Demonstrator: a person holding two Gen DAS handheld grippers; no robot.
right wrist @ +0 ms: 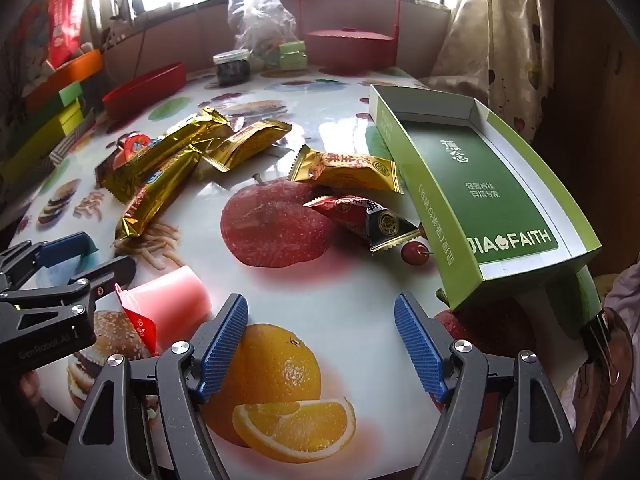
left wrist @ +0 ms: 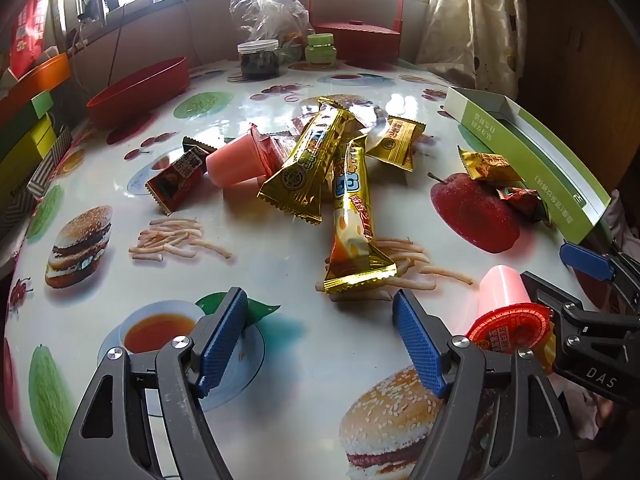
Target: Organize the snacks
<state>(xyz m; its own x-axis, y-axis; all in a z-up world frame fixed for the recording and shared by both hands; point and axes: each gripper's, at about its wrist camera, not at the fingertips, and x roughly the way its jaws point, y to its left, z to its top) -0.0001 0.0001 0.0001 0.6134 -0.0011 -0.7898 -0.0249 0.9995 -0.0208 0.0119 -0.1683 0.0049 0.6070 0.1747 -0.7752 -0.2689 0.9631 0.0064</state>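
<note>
Both pairs of fingers are standing wide apart, holding nothing, over the printed tabletop (right wrist: 360, 304). Nearest the right fingers (right wrist: 320, 346) is a pink jelly cup (right wrist: 176, 300), at lower left; gold snack bars (left wrist: 320, 168) are lying mid-frame. Judging the step: closing squarely across the cup's body, then carrying it to the green box (right wrist: 492, 184).

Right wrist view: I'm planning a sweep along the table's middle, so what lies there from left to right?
Gold bar wrappers → gold candy packet → red and black packet → green box.
</note>
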